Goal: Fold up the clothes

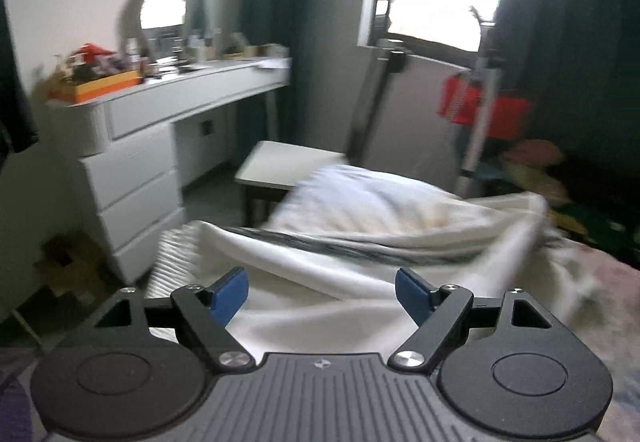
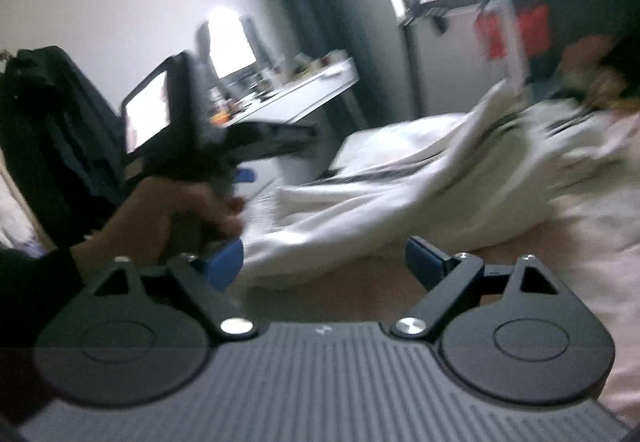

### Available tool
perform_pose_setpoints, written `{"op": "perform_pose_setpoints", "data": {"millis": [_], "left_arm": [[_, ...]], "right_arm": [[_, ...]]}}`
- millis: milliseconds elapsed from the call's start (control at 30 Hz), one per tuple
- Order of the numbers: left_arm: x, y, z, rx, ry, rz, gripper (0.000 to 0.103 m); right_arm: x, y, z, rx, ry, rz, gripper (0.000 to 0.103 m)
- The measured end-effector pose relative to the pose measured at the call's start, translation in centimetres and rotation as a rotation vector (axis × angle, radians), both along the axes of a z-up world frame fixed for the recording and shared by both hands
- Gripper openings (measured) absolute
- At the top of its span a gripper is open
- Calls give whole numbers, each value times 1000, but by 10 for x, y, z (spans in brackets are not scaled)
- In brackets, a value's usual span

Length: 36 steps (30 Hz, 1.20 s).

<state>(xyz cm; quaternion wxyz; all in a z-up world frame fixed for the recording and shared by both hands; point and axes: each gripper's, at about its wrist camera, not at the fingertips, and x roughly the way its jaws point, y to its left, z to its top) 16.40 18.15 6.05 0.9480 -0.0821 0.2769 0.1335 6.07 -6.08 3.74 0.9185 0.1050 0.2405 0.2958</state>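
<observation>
A white garment with a dark striped band (image 1: 304, 254) lies crumpled on the bed (image 1: 608, 282), blurred at its right end. My left gripper (image 1: 320, 284) hovers over its near folds, blue pads wide apart, with no cloth between them. In the right wrist view the same garment (image 2: 400, 185) stretches across the pinkish sheet (image 2: 580, 242). My right gripper (image 2: 324, 256) stands open just short of its near edge, holding nothing. At the left of that view a hand (image 2: 168, 201) holds the left gripper, one blue fingertip (image 2: 244, 175) showing beside the cloth.
A white pillow (image 1: 372, 193) lies behind the garment. Beyond the bed stand a white dresser with clutter (image 1: 132, 177), a low stool (image 1: 288, 165) and a rack with a red garment (image 1: 480, 101). Dark clothes (image 2: 52, 121) hang at the left.
</observation>
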Motion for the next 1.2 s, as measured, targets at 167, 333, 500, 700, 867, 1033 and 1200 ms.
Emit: {"op": "perform_pose_setpoints", "data": {"millis": [167,333,500,700,867,1033,1200], "left_arm": [[-16,-67,-11,-27,-11,-113,83],[5,-119,-28,-43,-6,-170,82],[47,-162,-55,32,-35,-200,82],[125,-196,-84,151,-52,-205,82],[190,-219,-89,265,-101,-209,81],[233,-226,-91,254,-71,-265,33],[195,-227,-73,206,-161,-339,7]], "right_arm": [[-23,-85,-11,-61,-69,-157,89],[-13,-150,-44,-39,-28,-314,89],[5,-190,-72,11,3,-422,89],[27,-221,-101,65,38,-491,89],[51,-230,-131,104,141,-565,89],[68,-232,-149,115,170,-591,89],[70,-231,-152,112,175,-598,89]]}}
